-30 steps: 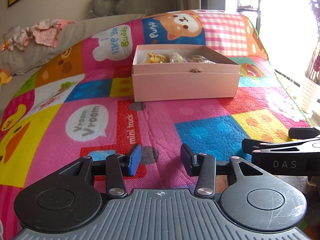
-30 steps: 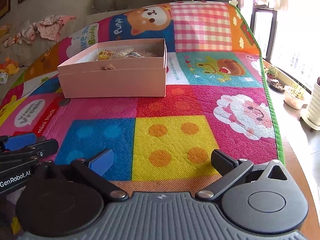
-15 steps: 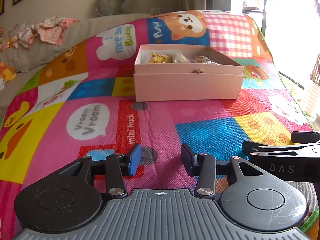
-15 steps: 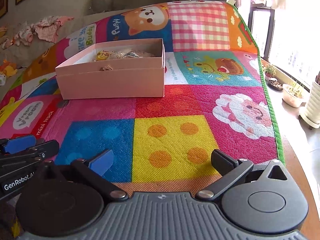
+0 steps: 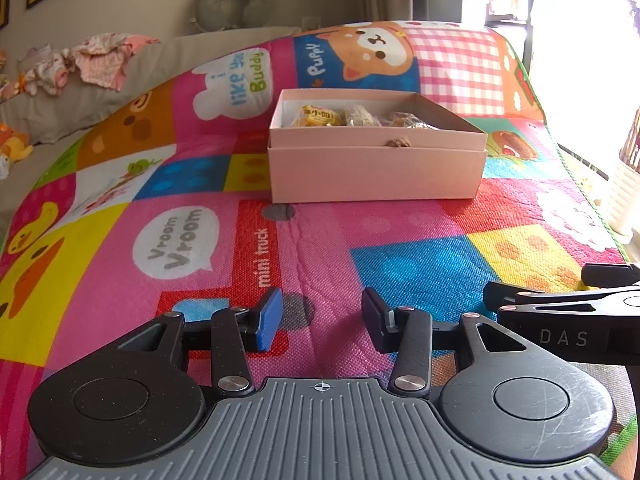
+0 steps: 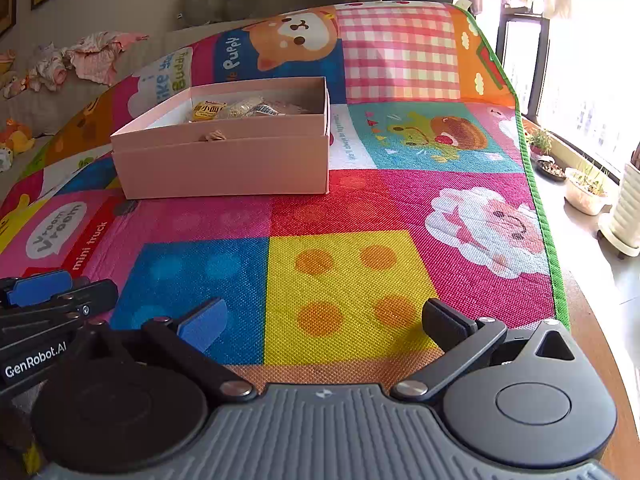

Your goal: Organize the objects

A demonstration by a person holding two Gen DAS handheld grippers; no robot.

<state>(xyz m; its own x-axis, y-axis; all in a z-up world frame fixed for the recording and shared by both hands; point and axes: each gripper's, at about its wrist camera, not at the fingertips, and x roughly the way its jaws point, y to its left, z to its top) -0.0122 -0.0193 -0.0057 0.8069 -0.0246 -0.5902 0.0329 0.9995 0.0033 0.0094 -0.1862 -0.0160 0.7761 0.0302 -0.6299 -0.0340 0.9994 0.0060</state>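
Item one, pink box (image 5: 376,168): lid off, sitting on the patterned play mat (image 6: 348,292), holding wrapped snacks (image 5: 320,117) along its far side; over the last second it reads slightly larger and lower in my left view, so I judge I am drifting both tools toward it. Item two, left gripper (image 5: 320,316): fingers parted a moderate gap, nothing between them, low over the mat and well short of the box. Item three, right gripper (image 6: 320,320): fingers spread wide, empty, over the yellow dotted square, box ahead to its left. Item four, loose objects on the mat: none I can see. Reading: contents appear already gathered; I cannot tell what remains to sort.
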